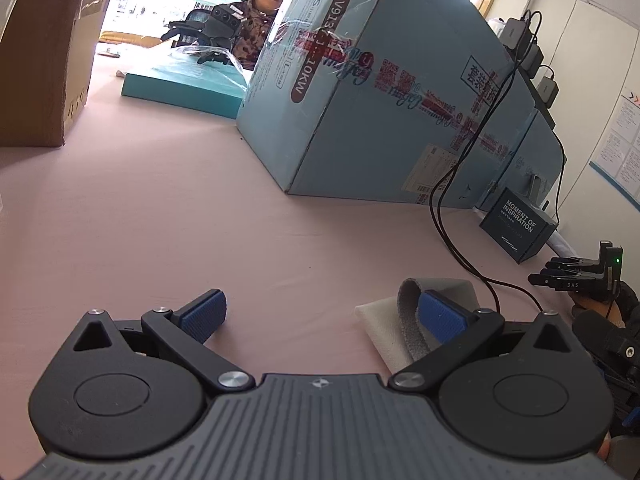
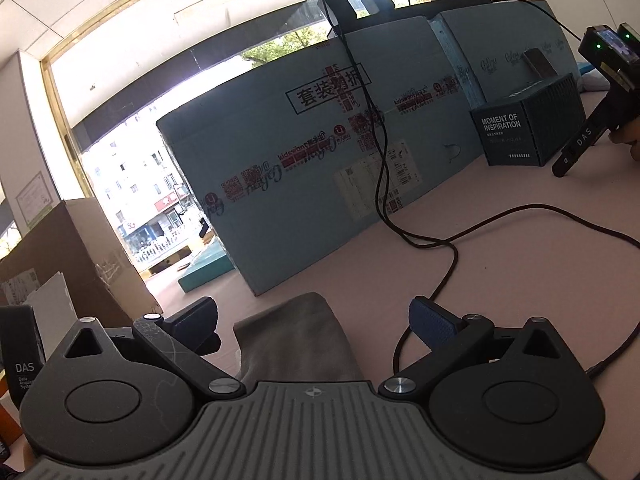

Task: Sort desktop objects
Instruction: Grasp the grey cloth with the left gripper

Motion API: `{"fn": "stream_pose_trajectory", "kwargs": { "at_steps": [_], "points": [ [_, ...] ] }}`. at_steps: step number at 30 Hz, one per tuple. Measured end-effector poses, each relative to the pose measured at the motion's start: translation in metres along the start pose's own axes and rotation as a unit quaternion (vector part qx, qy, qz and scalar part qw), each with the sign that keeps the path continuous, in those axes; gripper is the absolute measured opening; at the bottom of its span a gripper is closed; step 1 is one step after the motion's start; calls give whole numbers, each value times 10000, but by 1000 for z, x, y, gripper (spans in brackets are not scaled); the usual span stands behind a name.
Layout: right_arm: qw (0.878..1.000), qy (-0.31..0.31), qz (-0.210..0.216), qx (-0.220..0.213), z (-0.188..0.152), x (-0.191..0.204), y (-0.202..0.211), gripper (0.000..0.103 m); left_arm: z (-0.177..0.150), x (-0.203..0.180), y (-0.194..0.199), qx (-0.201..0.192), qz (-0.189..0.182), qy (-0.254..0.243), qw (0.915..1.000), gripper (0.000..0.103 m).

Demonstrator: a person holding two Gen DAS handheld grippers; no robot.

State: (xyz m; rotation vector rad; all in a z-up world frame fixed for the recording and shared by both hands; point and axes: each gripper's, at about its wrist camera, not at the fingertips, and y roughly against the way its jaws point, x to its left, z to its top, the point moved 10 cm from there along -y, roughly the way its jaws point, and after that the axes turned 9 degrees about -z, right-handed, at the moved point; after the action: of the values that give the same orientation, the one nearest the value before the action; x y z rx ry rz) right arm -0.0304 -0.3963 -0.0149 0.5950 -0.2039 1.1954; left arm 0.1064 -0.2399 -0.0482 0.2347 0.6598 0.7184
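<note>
A folded grey cloth point(image 2: 296, 340) lies on the pink counter point(image 2: 500, 240) at lower centre of the right wrist view, between the spread fingers of the right tongs point(image 2: 314, 320), ungripped. In the left wrist view it sits at lower right beside a white pad point(image 1: 384, 328), against the right finger of the left tongs point(image 1: 320, 312), also spread wide. Behind stand a large blue carton point(image 2: 320, 168) and a small dark box point(image 2: 524, 128).

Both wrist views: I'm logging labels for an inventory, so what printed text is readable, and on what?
"MOMENT OF INSPIRATION": small dark ribbed box; the finer print under it is too small.
"kidswant" and "套装": large light-blue cardboard carton.
"V913", "10KW", "S", "L": brown oval label on the carton's end.
"DAS": black handheld device at the right edge.
"DAS Data Acqui...": black device at the left edge, cut off.
Shipping labels, wall posters: unreadable.
</note>
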Motion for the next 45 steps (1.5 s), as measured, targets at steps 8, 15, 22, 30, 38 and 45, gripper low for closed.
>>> {"fn": "stream_pose_trajectory", "kwargs": {
  "at_steps": [8, 15, 22, 30, 38, 45],
  "points": [
    [9997, 159, -97, 139, -4, -6, 7, 90, -2, -2, -2, 52, -13, -83, 10000, 103],
    [9987, 157, -29, 475, -17, -16, 21, 53, -1, 0, -3, 36, -71, 17, 10000, 103],
    [9967, 145, -22, 799, -29, -20, 20, 43, -1, -1, -2, 28, -101, 16, 9999, 103],
    [9932, 330, 75, 1113, -41, -14, 11, 43, 14, -7, 7, -313, -807, 525, 9949, 99],
    [9917, 394, 207, 1205, -44, -10, 9, 44, 3, -32, -23, 452, -1434, 423, 9877, 83],
    [9915, 394, 249, 1219, -43, -10, 10, 44, 6, -41, -22, 413, -1728, 502, 9828, 79]
  ]
}}
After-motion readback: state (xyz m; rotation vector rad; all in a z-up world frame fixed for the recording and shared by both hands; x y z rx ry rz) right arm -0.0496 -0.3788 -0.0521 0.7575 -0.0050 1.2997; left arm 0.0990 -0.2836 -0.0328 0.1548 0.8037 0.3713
